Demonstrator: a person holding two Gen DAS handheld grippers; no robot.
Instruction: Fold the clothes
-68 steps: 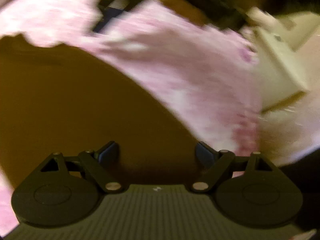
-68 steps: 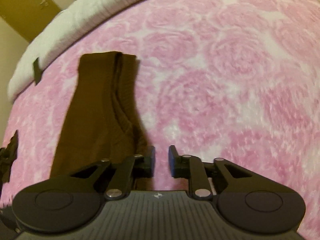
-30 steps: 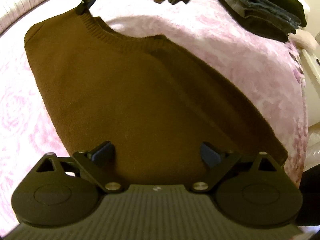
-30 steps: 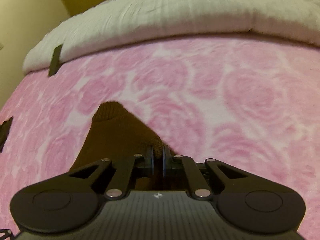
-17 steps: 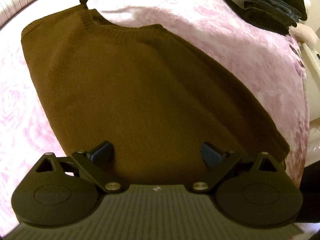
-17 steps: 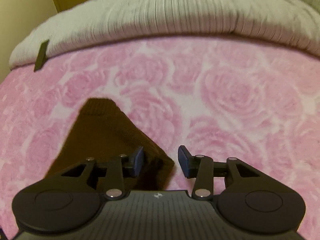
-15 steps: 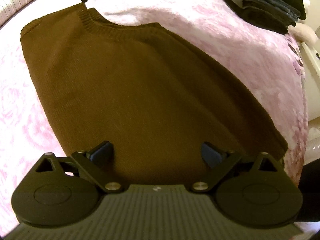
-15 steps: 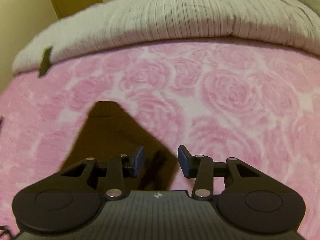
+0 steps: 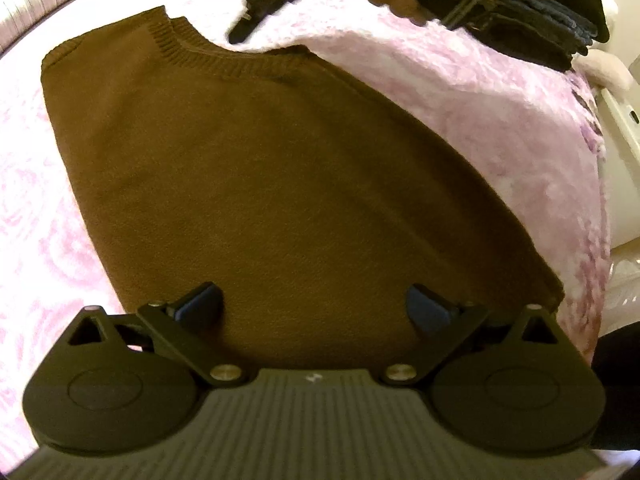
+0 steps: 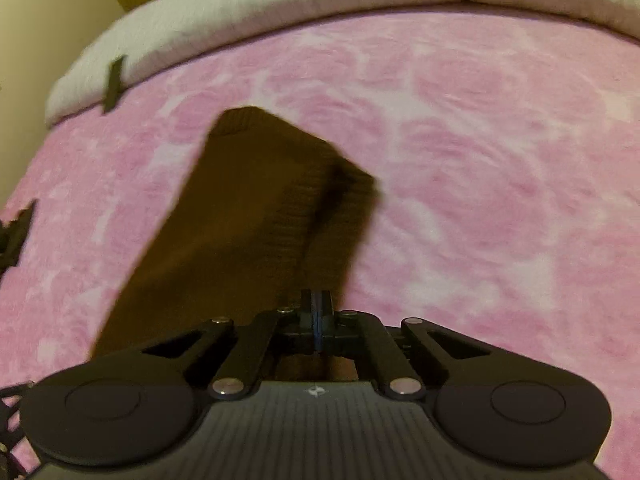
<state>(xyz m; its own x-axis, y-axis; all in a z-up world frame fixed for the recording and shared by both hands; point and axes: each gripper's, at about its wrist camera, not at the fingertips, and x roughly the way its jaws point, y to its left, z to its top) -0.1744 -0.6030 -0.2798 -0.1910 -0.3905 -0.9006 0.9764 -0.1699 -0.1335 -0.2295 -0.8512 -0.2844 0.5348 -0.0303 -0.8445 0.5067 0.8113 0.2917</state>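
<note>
Sweater [image 9: 280, 184] is spread flat on the pink bed [image 10: 500, 200], collar toward the far side. Since a half second ago the right claw [image 10: 316, 312] has been closed fully; whether knit is pinched cannot be told. The left claw [image 9: 316, 308] is held wide and empty above the hem. A regrip for the next fold is indicated.

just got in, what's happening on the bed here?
A person with tongs in each hand is folding a brown sweater laid on the pink blanket. The left tongs hover wide open over the sweater's lower part, gripping nothing. The right tongs have just been closing and now look shut, at the sweater's edge near the collar; whether fabric is pinched between them is not clear. A pile of dark clothes sits further back.
</note>
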